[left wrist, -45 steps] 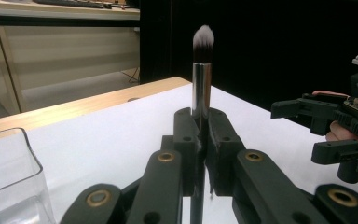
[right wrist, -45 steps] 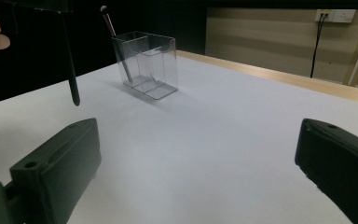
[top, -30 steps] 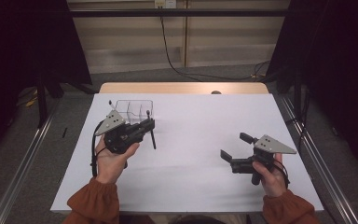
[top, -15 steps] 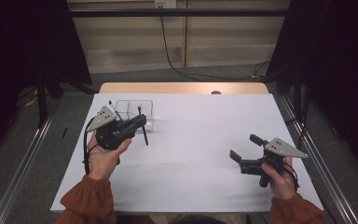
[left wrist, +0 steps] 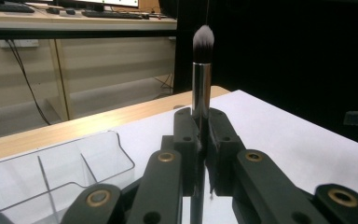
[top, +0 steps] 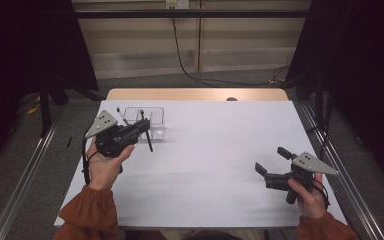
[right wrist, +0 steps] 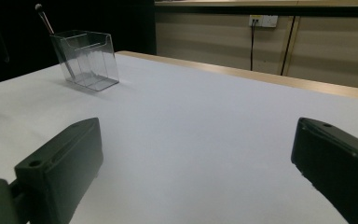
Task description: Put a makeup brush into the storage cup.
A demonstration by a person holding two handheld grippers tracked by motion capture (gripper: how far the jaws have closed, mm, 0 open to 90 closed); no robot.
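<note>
Your left gripper [top: 142,131] has its fingers clamped on a black-handled makeup brush with a silver ferrule [left wrist: 202,79], just beside the clear plastic divided organizer [top: 152,118] holding one dark brush [right wrist: 46,24]. Your right gripper [top: 275,162] hovers wide open over the white surface [top: 215,150].

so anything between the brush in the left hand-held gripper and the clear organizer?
Nothing visible. The left hand-held gripper holds the makeup brush upright just in front of the clear organizer. One brush already leans in a compartment; the others look free. The right hand-held gripper is far off.
</note>
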